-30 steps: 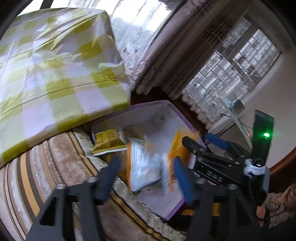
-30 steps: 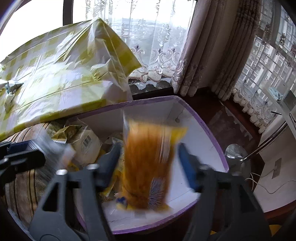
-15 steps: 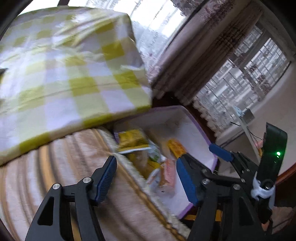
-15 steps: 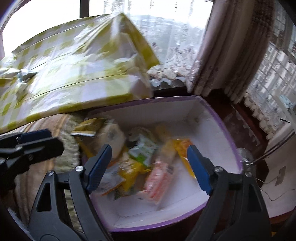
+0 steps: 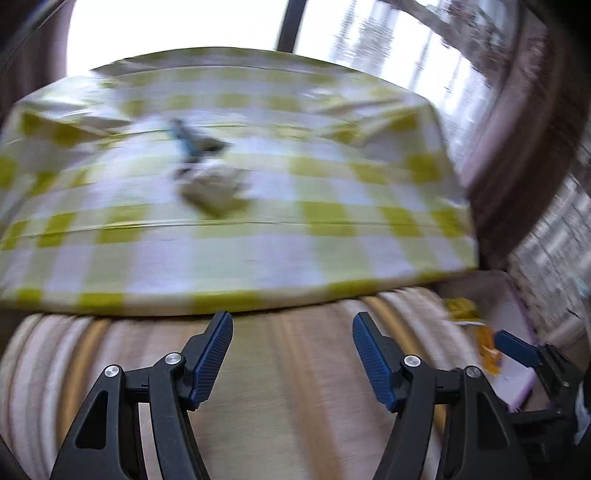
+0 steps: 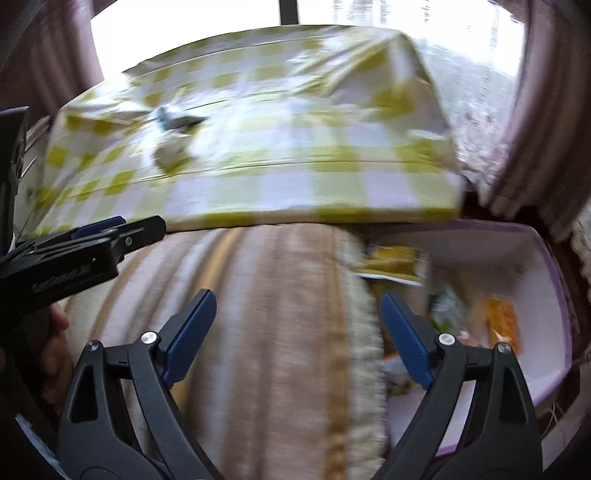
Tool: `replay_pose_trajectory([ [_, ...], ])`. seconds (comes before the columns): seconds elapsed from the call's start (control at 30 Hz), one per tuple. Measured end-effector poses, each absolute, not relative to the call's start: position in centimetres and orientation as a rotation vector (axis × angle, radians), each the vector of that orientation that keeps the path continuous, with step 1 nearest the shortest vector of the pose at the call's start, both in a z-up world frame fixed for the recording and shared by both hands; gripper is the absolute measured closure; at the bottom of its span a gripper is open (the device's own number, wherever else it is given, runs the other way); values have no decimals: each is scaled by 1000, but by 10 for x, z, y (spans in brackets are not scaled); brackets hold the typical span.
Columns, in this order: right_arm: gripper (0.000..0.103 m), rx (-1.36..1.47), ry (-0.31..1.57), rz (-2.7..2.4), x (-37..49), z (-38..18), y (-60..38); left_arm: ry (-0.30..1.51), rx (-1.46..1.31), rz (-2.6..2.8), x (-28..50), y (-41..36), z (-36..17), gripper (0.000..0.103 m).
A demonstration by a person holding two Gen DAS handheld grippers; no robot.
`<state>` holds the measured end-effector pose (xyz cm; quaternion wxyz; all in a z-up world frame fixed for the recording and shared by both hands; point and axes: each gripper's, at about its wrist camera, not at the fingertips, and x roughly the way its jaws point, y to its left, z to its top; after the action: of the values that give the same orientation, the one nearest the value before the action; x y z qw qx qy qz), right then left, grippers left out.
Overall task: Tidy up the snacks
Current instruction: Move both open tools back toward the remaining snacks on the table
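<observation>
Both views are blurred by motion. My left gripper (image 5: 291, 354) hangs over a striped beige cushion (image 5: 277, 387), its jaws opening with nothing between them. My right gripper (image 6: 297, 334) hovers over the same cushion's fringed edge (image 6: 364, 332), jaws also opening and empty. A white box with a purple rim (image 6: 554, 295) lies to the right and holds several snack packets, among them a yellow packet (image 6: 391, 260) and an orange packet (image 6: 504, 321). On the yellow-checked tablecloth (image 5: 258, 229) lie a pale snack packet (image 5: 212, 186) and a small blue wrapper (image 5: 184, 138).
The checked cloth covers a table behind the cushion. Brown curtains (image 5: 517, 129) and a bright window (image 5: 184, 33) stand behind it. The left gripper's body (image 6: 74, 254) and a hand (image 6: 55, 332) fill the left side of the right wrist view.
Both grippers let go of their packets into the box, then swung left away from it over the cushion. The table with its loose packets has come into the middle of view.
</observation>
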<state>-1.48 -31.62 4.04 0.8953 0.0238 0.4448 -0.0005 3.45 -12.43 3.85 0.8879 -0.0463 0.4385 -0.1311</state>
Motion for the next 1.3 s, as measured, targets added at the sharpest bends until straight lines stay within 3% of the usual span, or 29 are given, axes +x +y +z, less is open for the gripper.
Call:
replay_pose_trajectory([
  [0.3, 9, -30, 970, 60, 2, 26, -274, 934, -166, -235, 29, -52, 26, 24],
  [0.37, 7, -41, 975, 54, 5, 24, -269, 950, -159, -266, 27, -49, 24, 17],
  [0.7, 3, -68, 979, 37, 13, 21, -264, 1018, -179, -328, 28, -47, 13, 12],
  [1.1, 3, -120, 908, 46, 56, 33, -228, 871, -246, -148, 42, -16, 22, 17],
  [1.3, 3, -139, 814, 38, 101, 51, -198, 889, -318, -122, 53, -3, 3, 19],
])
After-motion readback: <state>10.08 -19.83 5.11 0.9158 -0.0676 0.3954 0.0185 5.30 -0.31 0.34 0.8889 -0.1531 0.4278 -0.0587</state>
